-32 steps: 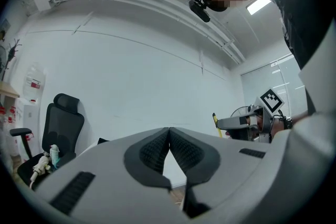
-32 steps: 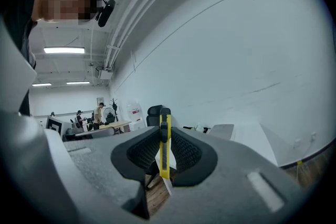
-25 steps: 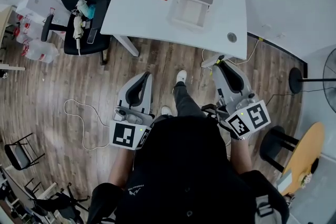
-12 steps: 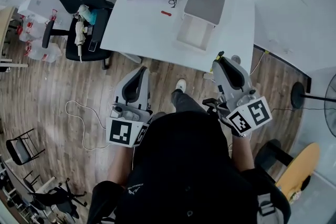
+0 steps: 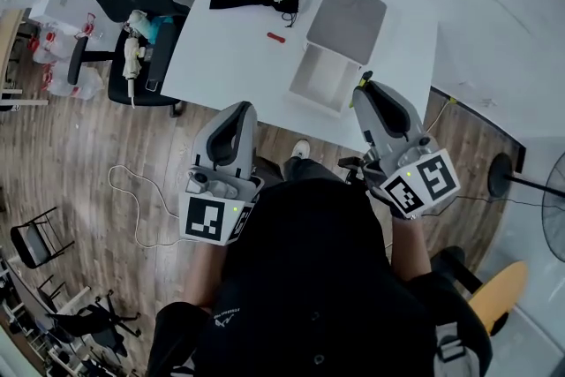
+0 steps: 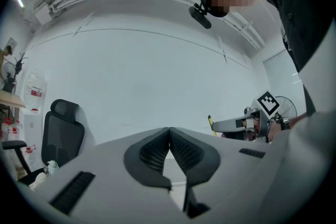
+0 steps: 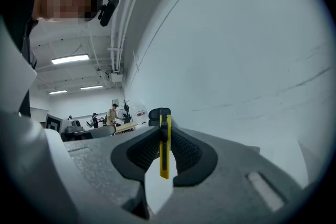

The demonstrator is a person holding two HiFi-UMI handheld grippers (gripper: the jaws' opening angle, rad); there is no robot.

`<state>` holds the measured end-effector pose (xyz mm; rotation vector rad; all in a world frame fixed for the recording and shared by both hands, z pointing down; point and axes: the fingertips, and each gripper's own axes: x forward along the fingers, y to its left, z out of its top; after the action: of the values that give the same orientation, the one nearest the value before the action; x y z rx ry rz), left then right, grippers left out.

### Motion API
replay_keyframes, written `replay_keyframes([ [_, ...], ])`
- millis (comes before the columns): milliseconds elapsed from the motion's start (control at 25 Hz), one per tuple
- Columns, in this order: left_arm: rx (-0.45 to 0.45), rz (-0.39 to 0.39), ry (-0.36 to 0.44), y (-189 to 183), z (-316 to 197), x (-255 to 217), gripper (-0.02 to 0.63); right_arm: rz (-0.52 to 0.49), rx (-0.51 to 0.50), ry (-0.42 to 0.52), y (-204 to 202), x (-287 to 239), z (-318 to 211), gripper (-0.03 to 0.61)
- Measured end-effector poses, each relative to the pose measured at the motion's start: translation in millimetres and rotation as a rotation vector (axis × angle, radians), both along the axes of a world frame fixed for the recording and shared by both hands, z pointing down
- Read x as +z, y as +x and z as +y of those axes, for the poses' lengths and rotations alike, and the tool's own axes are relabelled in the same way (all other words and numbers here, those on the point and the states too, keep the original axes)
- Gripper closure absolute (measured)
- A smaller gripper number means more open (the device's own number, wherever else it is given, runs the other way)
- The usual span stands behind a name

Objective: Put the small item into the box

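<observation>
1 box (image 5: 323,79), 1 cutter (image 7: 164,147), 1 tbl (image 5: 238,40)

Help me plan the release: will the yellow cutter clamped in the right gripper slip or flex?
Probably stiff: the yellow cutter stands straight between the right gripper's ribbed pads. Thin and smooth-looking, it might pivot if loosened.

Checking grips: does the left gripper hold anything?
No, the left gripper has its jaws shut together with nothing between them.
</observation>
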<state>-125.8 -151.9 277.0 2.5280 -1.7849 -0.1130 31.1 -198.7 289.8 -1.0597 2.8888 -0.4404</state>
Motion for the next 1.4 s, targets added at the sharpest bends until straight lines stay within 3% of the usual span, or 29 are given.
replay_keyframes([
  [400, 0.157, -0.006, -0.028, 29.2, -51.1, 12.6, 0.609, 0.029, 0.11, -0.01, 24.4, 8.0, -25.5, 0.509],
  [720, 0.393, 0.013, -0.07, 50.4, -102.1, 24.9, 0.609, 0.083, 0.295, -0.085, 30.6, 28.9, -48.6, 0.509],
  [960, 0.51, 0.016, -0.072, 44.7, -139.3, 26.8, 0.609, 0.11, 0.389, -0.129, 18.5, 40.6, -65.1, 0.509],
  [1400, 0.637, 0.055, -0.116, 38.8, -170.4, 34.5, 0.609, 0.261, 0.387, -0.264, -17.8, 97.4, -95.6, 0.509],
])
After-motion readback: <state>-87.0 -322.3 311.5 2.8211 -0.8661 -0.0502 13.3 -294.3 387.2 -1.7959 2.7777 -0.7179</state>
